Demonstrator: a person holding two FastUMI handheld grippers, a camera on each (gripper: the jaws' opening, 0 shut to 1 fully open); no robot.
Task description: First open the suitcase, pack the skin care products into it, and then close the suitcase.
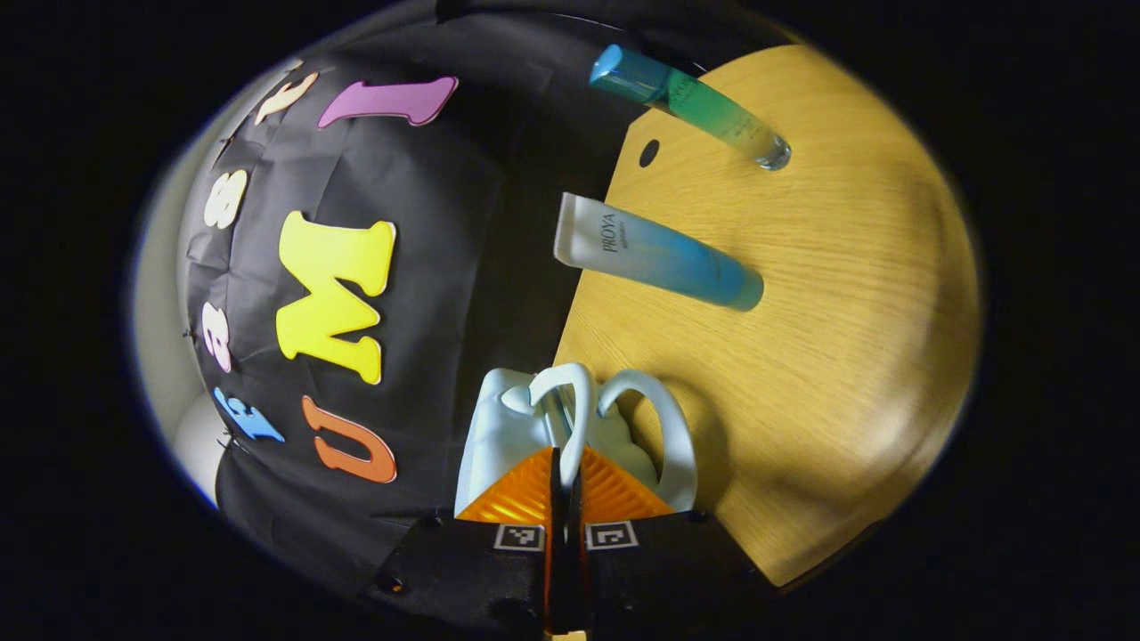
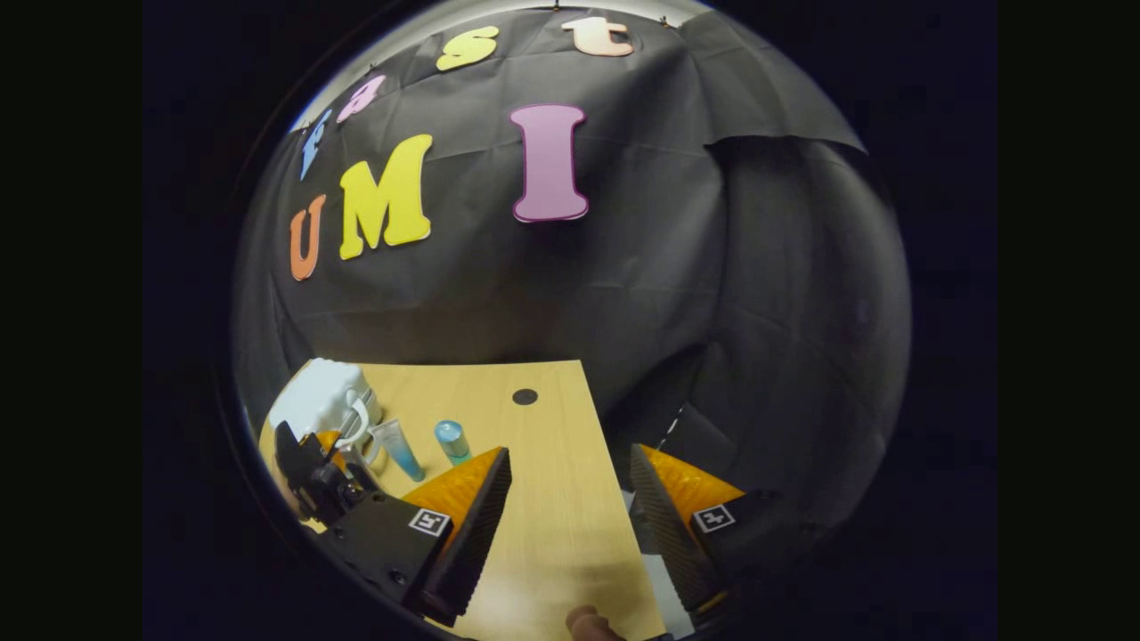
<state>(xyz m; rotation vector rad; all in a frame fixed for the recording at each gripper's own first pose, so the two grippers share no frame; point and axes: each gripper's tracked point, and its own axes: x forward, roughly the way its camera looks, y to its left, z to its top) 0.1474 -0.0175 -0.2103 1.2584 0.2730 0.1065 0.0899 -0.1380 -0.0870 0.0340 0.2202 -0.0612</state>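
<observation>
A small pale-blue suitcase (image 1: 499,427) is seen closed, its two white handles (image 1: 623,418) raised; a white-to-blue tube (image 1: 655,254) and a teal-capped bottle (image 1: 695,102) are stood beside it.

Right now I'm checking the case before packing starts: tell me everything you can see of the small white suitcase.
The suitcase is small, pale and glossy like moulded plastic, with rounded corners and two looped white handles. It stands at the wooden table's edge, apparently still closed. The left gripper is shut on one handle. In the right gripper view it sits at the table's far left, apart from the tubes.
</observation>
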